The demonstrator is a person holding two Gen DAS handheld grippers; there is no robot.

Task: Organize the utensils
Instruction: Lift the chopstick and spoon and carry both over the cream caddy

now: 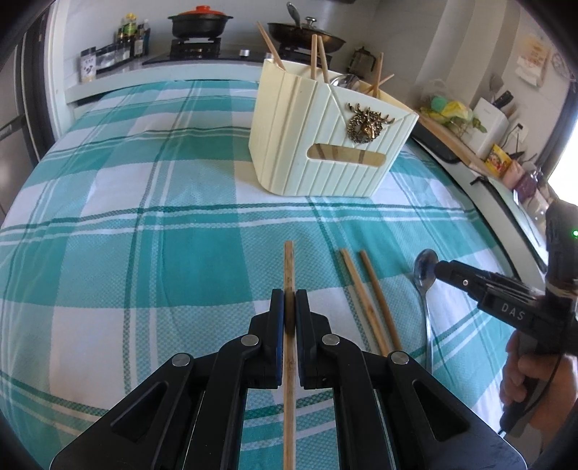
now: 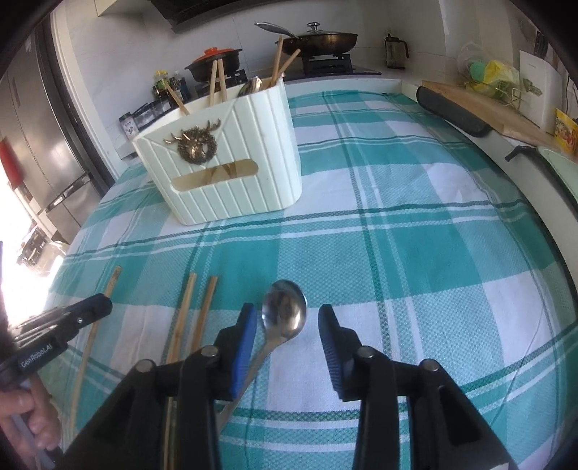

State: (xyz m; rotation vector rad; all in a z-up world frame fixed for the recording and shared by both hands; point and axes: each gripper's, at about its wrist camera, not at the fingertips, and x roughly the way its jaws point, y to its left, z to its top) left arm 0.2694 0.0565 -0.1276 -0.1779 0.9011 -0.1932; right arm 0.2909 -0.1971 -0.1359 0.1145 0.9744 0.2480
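Note:
My left gripper [image 1: 289, 293] is shut on a wooden chopstick [image 1: 288, 264] that runs straight ahead between its pads, just above the checked tablecloth. In the right wrist view that chopstick [image 2: 108, 289] shows at the left with the left gripper [image 2: 99, 305] on it. My right gripper [image 2: 287, 309] stands open over a metal spoon [image 2: 281, 323]. The bowl lies between the fingers and the handle runs along the left pad. Two more chopsticks [image 1: 365, 303] lie side by side between the grippers. A cream utensil holder [image 1: 325, 152] with chopsticks and a spoon in it stands further back.
The teal checked cloth [image 2: 415, 253] covers the table. Behind it runs a counter with a stove, a black pot [image 1: 200, 23] and a pan [image 2: 321, 39]. A cutting board [image 2: 480, 105] lies at the right edge. A fridge [image 2: 36, 144] stands at the left.

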